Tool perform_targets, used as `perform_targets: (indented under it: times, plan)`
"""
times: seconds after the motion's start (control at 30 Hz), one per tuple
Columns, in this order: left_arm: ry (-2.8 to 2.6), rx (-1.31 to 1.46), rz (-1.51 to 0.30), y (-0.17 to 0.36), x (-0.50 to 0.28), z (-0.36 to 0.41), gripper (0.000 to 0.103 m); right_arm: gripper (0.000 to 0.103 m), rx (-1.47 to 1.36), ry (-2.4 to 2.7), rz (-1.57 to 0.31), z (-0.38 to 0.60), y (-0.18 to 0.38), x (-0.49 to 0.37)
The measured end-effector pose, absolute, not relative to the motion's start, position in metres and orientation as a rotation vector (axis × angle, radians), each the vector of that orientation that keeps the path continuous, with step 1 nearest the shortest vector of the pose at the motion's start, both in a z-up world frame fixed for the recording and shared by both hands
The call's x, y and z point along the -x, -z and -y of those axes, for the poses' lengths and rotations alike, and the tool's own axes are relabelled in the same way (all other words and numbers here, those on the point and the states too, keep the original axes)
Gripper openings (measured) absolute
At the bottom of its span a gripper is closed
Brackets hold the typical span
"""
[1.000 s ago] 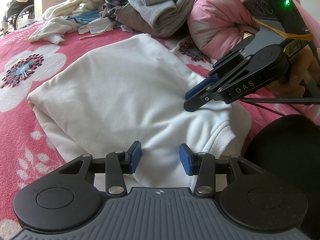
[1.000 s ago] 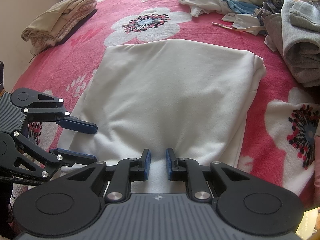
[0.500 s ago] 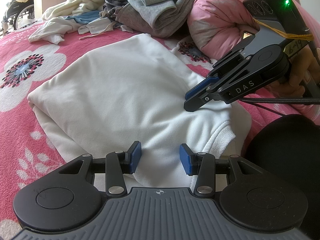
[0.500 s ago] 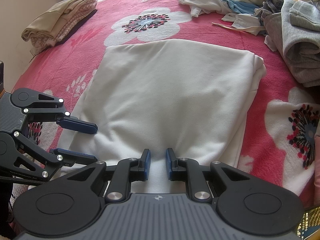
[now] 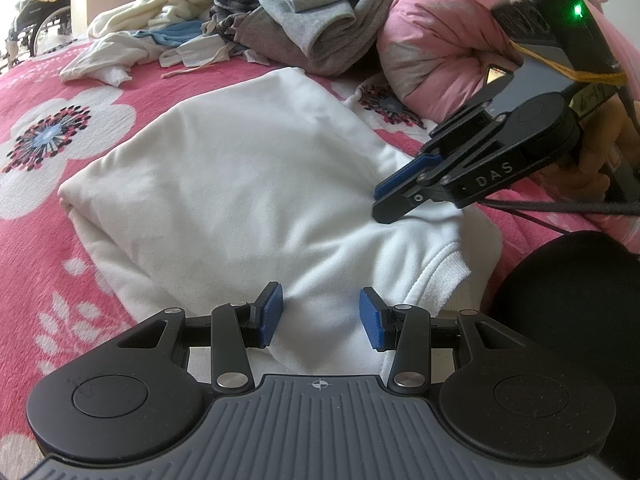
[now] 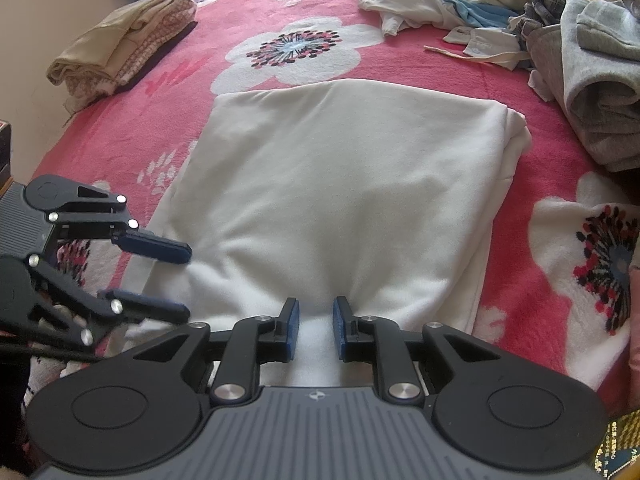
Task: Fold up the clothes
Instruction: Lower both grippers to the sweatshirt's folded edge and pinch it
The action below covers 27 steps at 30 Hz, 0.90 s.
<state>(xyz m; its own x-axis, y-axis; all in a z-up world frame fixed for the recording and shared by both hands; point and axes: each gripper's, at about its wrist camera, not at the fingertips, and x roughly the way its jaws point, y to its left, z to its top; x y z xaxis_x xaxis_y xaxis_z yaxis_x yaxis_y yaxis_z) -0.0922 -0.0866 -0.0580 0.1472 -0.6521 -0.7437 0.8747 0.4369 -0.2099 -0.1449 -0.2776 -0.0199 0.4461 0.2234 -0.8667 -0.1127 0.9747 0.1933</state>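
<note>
A white sweatshirt point(image 5: 240, 184) lies folded into a rough rectangle on the pink floral bedspread point(image 5: 40, 240). Its ribbed hem point(image 5: 444, 276) is at the near edge. My left gripper point(image 5: 322, 318) is open, its blue pads resting on the near edge with cloth bulging between them. In the right wrist view the sweatshirt point(image 6: 352, 168) fills the middle and the left gripper point(image 6: 168, 276) reaches in from the left. My right gripper point(image 6: 316, 328) sits at the near right corner. Its jaws are opening, and puckered white cloth lies between the pads. The left wrist view shows the right gripper point(image 5: 380, 204) from the side.
A heap of unfolded grey, plaid and cream clothes point(image 5: 320, 12) lies beyond the sweatshirt, next to a pink quilt point(image 5: 432, 40). A folded beige stack point(image 6: 124, 52) rests at the bed's far left edge. A person's hand point(image 5: 608, 148) holds the right gripper, above a dark-clothed leg point(image 5: 580, 320).
The right gripper's pads have parted slightly around the cloth. Neither hand has moved and the sweatshirt lies as before.
</note>
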Motion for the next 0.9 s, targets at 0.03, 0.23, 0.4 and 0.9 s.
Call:
perform_targets:
  times: [0.03,0.23,0.4,0.9]
  plan:
    - [1.113,-0.287,-0.897,0.055,0.090,0.082,0.042,0.029,-0.122,-0.218,-1.081,0.280,0.017,0.148]
    - [0.992,-0.108,-0.947,0.048,0.060,0.040,0.045,0.049,-0.258,-0.227,-0.931,0.315,-0.009,0.169]
    - [0.894,0.090,-1.034,0.064,0.021,0.020,0.049,0.053,-0.428,-0.136,-0.891,0.350,-0.008,0.163]
    - [0.901,0.546,-1.121,0.105,-0.032,-0.004,0.057,0.069,-0.776,-0.053,-0.860,0.410,0.050,0.134]
